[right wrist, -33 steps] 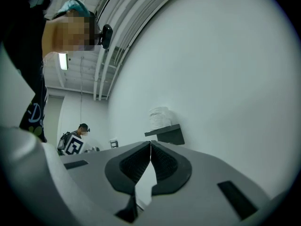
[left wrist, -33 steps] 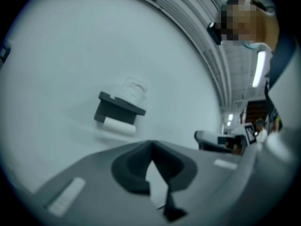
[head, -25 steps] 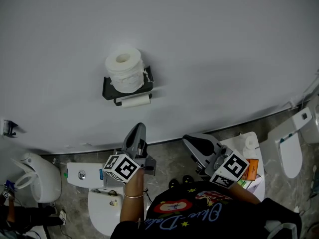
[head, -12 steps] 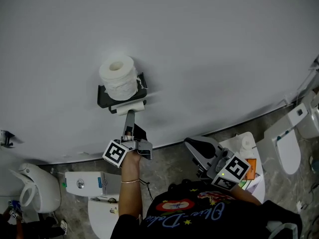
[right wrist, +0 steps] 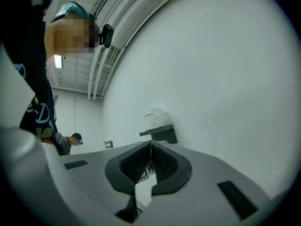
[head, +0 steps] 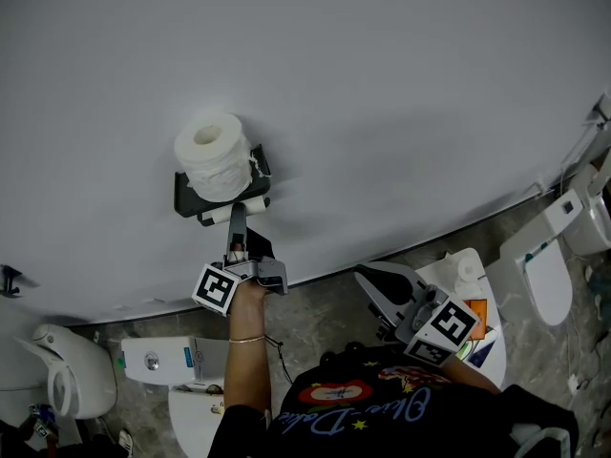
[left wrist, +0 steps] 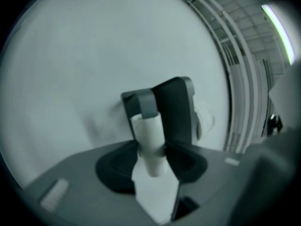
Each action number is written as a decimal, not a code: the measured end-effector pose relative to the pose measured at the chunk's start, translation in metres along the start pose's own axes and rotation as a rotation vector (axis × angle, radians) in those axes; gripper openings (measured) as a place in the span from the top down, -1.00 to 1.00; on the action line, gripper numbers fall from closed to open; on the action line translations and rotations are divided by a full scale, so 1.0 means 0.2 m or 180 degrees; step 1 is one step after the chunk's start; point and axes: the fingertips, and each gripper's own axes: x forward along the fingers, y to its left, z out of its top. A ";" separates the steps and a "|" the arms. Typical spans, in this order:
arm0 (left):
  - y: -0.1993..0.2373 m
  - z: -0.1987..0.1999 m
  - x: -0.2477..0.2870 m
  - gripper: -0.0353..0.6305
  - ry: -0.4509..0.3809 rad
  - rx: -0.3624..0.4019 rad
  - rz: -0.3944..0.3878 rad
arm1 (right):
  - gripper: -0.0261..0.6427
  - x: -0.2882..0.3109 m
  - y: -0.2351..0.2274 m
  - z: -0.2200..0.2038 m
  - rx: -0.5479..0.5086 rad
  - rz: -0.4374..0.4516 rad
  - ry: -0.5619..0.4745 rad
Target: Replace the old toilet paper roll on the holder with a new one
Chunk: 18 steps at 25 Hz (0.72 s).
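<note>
Old tube (left wrist: 149,142) on the far holder (left wrist: 176,107) is now pinched in my left tongs (left wrist: 151,150), just risen and closed; pulling can start. Right tongs (right wrist: 150,147) idle, shut, empty.

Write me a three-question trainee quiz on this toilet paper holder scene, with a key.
1. True or false: the right gripper holds the full toilet paper roll.
2. What is between the left gripper's jaws? A) a full roll B) the near-empty roll C) nothing
3. Fill in: the full toilet paper roll stands upright on the ___ of the black holder.
Key: 1 false, the right gripper is shut and empty; 2 B, the jaws have just been closing on it; 3 top shelf.
</note>
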 end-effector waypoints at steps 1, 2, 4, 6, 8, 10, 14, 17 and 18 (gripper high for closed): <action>-0.01 -0.01 0.00 0.33 -0.0004 -0.0018 -0.0017 | 0.89 -0.01 -0.01 0.00 0.0002 -0.0017 0.0003; -0.01 -0.02 0.01 0.34 0.0006 -0.0033 -0.0036 | 0.89 -0.01 -0.01 0.00 0.0007 -0.0036 0.0005; -0.03 -0.06 0.02 0.35 0.0083 -0.0036 -0.0079 | 0.89 -0.03 -0.03 0.00 0.0021 -0.0076 0.0007; -0.05 -0.13 0.04 0.36 0.0195 -0.0040 -0.0108 | 0.89 -0.04 -0.04 0.00 0.0032 -0.0120 0.0000; -0.05 -0.20 0.07 0.36 0.0283 -0.0073 -0.0133 | 0.89 -0.07 -0.06 0.01 0.0017 -0.0171 -0.0014; -0.07 -0.28 0.09 0.36 0.0379 -0.0104 -0.0171 | 0.89 -0.10 -0.07 0.02 0.0005 -0.0229 -0.0024; -0.13 -0.44 0.14 0.36 0.0583 -0.0185 -0.0296 | 0.89 -0.17 -0.11 0.03 0.0000 -0.0351 -0.0037; -0.20 -0.58 0.15 0.36 0.0801 -0.0236 -0.0370 | 0.89 -0.20 -0.12 0.03 0.0011 -0.0417 -0.0052; -0.22 -0.62 0.13 0.36 0.0871 -0.0195 -0.0370 | 0.89 -0.21 -0.12 0.03 0.0014 -0.0432 -0.0054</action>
